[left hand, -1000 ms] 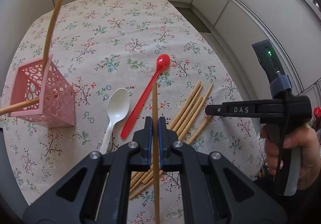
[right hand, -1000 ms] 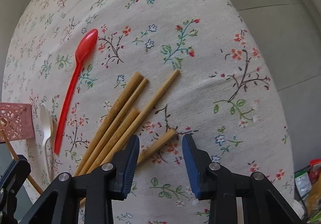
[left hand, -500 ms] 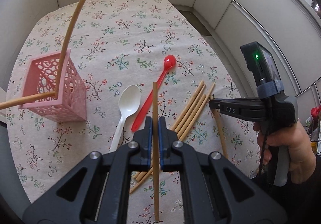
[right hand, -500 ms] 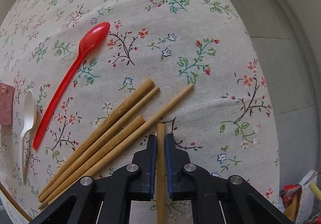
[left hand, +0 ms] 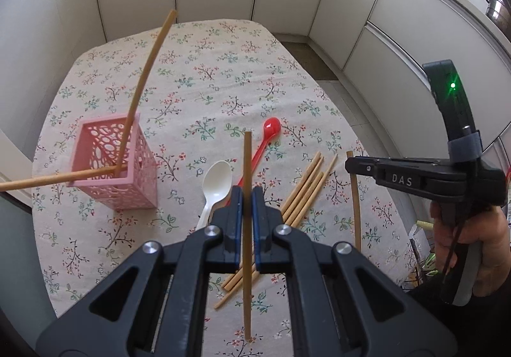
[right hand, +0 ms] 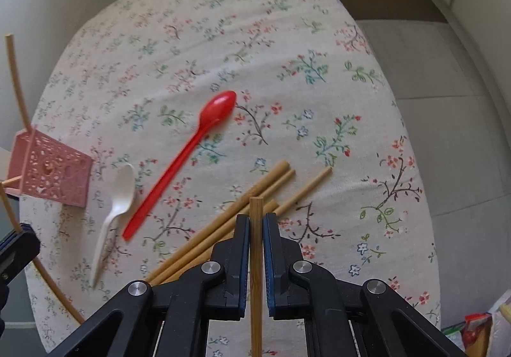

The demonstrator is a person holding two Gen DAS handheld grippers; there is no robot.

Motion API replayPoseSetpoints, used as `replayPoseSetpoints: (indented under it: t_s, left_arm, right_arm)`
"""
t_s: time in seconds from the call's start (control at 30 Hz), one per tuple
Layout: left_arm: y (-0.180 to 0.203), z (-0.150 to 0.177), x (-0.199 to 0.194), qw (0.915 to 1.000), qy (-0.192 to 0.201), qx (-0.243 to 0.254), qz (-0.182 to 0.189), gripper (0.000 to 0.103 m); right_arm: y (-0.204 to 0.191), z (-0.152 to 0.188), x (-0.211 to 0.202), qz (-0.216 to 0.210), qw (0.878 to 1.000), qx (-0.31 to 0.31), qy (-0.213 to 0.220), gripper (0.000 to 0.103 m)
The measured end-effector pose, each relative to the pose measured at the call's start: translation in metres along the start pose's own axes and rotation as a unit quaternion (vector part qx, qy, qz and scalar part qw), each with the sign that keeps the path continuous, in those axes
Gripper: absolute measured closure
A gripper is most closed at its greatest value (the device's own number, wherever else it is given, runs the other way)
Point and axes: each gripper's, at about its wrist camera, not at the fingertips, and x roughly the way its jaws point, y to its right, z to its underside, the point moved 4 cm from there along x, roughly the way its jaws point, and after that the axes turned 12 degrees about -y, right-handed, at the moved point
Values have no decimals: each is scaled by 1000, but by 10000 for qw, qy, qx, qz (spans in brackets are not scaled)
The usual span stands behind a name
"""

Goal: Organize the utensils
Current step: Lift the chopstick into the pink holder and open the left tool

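Two claws: each clamped tight on one chopstick.
Right claw [right hand: 255,248]: a second ago open over the pile; now pinching a chopstick [right hand: 255,261], raised off the tabletop [right hand: 319,53].
Left claw [left hand: 246,213]: grips its own stick [left hand: 246,229], unchanged.
Basket [left hand: 111,165]: at 9 o'clock, two sticks inside.
Left lying: four chopsticks [right hand: 223,222], red spoon [right hand: 191,146], white spoon [right hand: 118,200].
Meaning: two deliveries pending.

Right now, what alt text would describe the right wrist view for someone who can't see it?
The right gripper pinches one chopstick above a floral tablecloth. Below lie loose chopsticks, a red spoon, a white spoon and a pink basket.
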Motion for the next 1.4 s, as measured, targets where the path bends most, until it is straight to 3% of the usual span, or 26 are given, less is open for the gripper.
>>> replayPoseSetpoints:
  t_s: [0.37, 0.73, 0.97, 1.23, 1.3, 1.4]
  left_arm:
    - [3, -2, -48, 9971, 751, 64, -111, 96]
    - [-11, -5, -90, 9889, 1476, -154, -39, 96]
    - [-36, -4, -145, 9702, 2376, -462, -67, 97]
    - [-64, -5, -166, 9459, 3074, -800, -656, 97]
    - [-68, -10, -158, 9437, 3092, -812, -853, 97]
    - [-75, -17, -142, 9467, 2992, -849, -835, 97]
  right_arm:
    - [-25, 3, -65, -313, 9946, -260, 951, 97]
    - [-48, 10, -118, -526, 9812, -496, 1787, 97]
    - [-64, 10, -144, -855, 9693, -631, 2219, 97]
    - [-87, 6, -150, -1014, 9632, -780, 2365, 97]
    - [-92, 5, -147, -1045, 9631, -814, 2345, 97]
    - [-100, 2, -142, -1067, 9633, -861, 2306, 97]
